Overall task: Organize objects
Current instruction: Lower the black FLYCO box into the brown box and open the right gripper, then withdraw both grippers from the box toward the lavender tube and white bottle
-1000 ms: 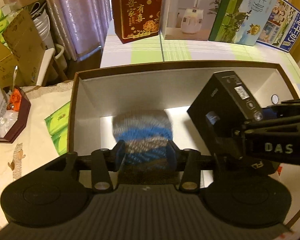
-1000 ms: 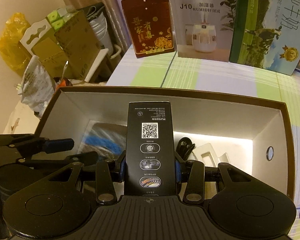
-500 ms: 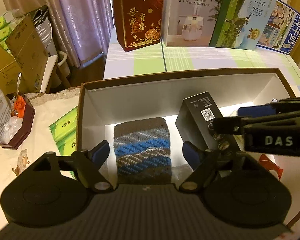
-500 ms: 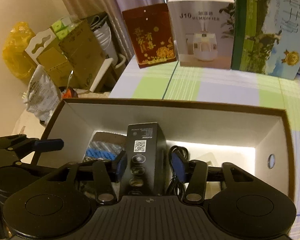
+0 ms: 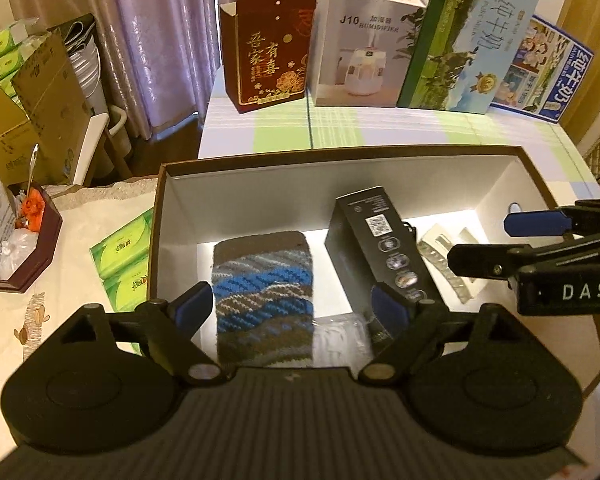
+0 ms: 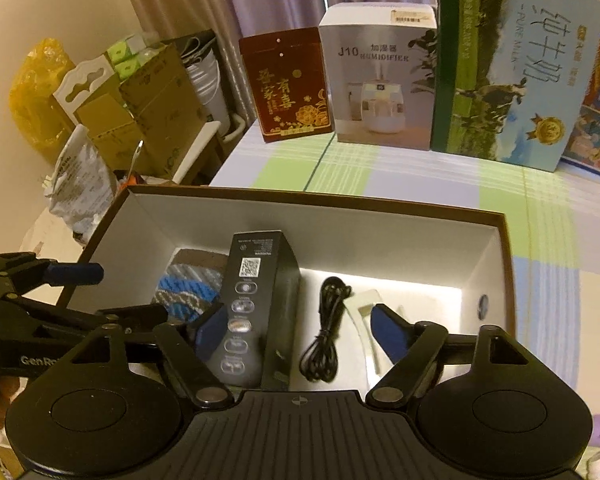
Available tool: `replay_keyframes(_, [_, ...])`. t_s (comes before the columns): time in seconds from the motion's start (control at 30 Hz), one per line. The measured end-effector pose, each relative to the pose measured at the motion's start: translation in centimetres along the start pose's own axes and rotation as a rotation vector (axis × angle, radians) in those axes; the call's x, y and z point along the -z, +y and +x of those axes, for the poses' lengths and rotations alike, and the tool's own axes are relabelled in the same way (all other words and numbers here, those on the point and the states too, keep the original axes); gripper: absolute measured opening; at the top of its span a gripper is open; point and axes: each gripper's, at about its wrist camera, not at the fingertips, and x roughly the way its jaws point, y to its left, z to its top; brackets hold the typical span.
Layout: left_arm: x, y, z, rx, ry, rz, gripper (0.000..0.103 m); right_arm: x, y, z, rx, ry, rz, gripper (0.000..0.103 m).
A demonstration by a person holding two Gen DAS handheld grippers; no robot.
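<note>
A brown storage box with a white inside [image 5: 356, 152] [image 6: 312, 196] lies before me. In it rest a blue-and-grey knitted piece [image 5: 260, 280] [image 6: 188, 288], a black product box with a QR code [image 5: 380, 248] [image 6: 260, 300], a coiled black cable [image 6: 328, 332], a pale hair clip [image 5: 444, 268] and a clear plastic item [image 5: 340, 340]. My left gripper [image 5: 296, 308] is open and empty above the knitted piece. My right gripper [image 6: 300, 328] is open and empty above the black box and the cable, and it shows at the right of the left wrist view [image 5: 512, 240].
Upright cartons stand at the back of the checked tablecloth: a red gift box [image 5: 268, 64], a white humidifier box [image 5: 364, 44], a green milk carton [image 5: 472, 40]. Green tissue packs [image 5: 124, 256] and a dark tray of clutter [image 5: 20, 244] lie left of the storage box.
Both grippers opened and drew back. The left let go of the knitted piece; the right let go of the black box, which now lies in the storage box.
</note>
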Motion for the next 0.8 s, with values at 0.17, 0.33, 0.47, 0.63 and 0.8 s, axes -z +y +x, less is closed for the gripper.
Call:
replay_keyframes(0.17, [0.5, -0.5, -1.5, 0.013, -0.02, -0.013, 0.085, 1.1, -0.2, -1.8, 0.013, -0.025, -0.017, 0.087])
replay_keyframes(0.33, [1.2, -0.9, -3.2, 0.018, -0.035, -0.037, 0.088, 2.2, -0.5, -3.6, 0.016, -0.047, -0.023, 0.093])
replay_keyframes(0.47, [1.8, -1.2, -4.6, 0.015, -0.043, -0.062, 0.088, 3.1, -0.8, -5.1, 0.016, -0.062, -0.011, 0.095])
replay_keyframes(0.63, [2.7, -2.1, -6.4, 0.025, -0.066, -0.068, 0.089, 4.2, -1.0, -6.9, 0.014, -0.077, -0.003, 0.098])
replay_keyframes(0.8, [3.9, -3.2, -8.3, 0.015, -0.087, -0.063, 0.089, 5.4, -1.1, -8.6, 0.014, -0.093, 0.004, 0.1])
